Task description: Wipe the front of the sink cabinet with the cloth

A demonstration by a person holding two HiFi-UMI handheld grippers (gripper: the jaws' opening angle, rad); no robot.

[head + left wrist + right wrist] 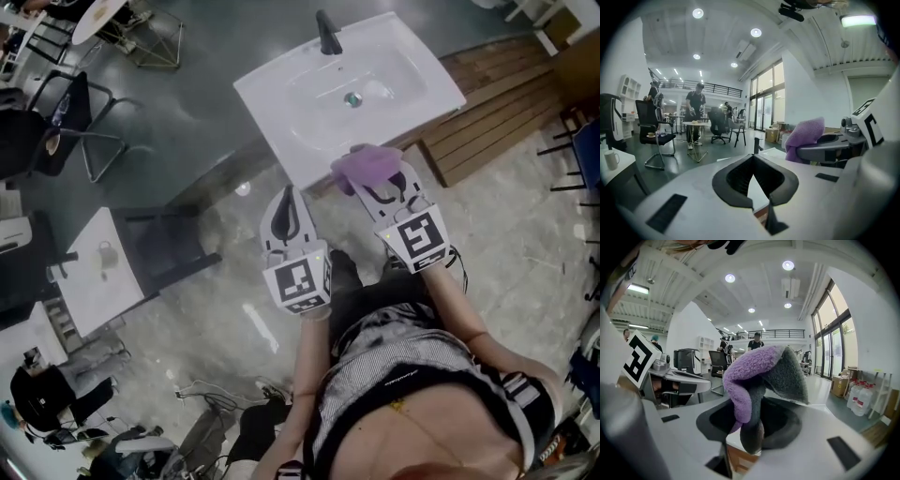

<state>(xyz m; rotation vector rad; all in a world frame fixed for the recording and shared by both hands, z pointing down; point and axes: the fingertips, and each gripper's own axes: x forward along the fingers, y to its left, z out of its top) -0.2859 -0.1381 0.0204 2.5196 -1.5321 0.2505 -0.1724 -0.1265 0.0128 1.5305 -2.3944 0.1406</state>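
The person is standing before the white sink (281,94), whose black faucet (328,33) is rising at its far side. The right tool (382,187) is gripping the cloth (759,376), purple on one face and grey on the other. Its jaws are clamping the bunched middle, and the loose ends are flopping over the top. In the head view the cloth is sitting at the sink's near edge, above the wooden cabinet front (740,459); whether it is touching either is not clear.

The left tool (289,197) is hovering just beside the right one, with its jaws pressed together at the tips and nothing between them. It is pointing toward the same near edge of the sink.

Each tool is carrying a marker cube (300,281) printed with black-and-white square patterns, which are codes and not letters. A line of small pale print is running across the person's dark top (386,379), too small to read.

Well apart on the left, a white mug (105,253) is standing on a small white desk (89,291).
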